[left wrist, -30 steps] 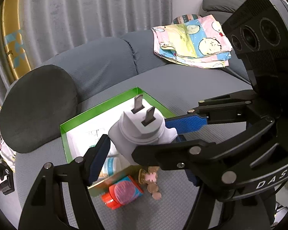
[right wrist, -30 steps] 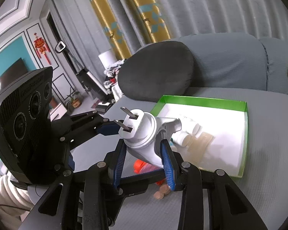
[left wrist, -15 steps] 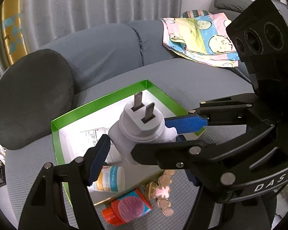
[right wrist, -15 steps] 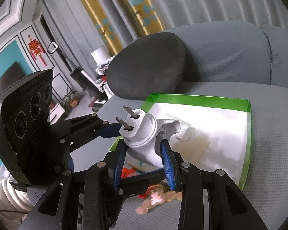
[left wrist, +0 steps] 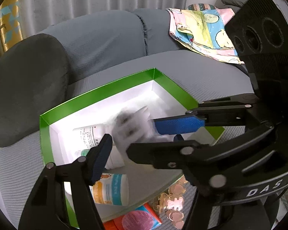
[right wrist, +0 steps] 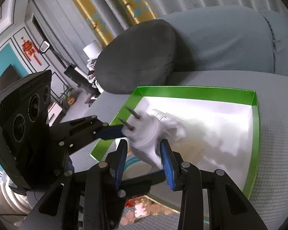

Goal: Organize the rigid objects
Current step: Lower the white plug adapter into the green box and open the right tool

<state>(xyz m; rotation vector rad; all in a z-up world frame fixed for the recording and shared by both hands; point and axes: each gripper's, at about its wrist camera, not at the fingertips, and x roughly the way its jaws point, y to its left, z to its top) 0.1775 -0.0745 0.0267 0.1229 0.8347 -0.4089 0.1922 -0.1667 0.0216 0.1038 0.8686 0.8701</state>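
Right wrist: white plastic plug adapter, blurred, sat between right tool pads over green-rimmed white tray; contact unclear. Left tool spread wide, empty. Adapter looked rigid, light, slick: grip body, not prongs.

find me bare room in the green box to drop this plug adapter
Free: the green box floor along its far and right walls, and the sofa seat right of it. Crowded: the near-left end, with bottles and the plug adapter; hair clips lie in front.
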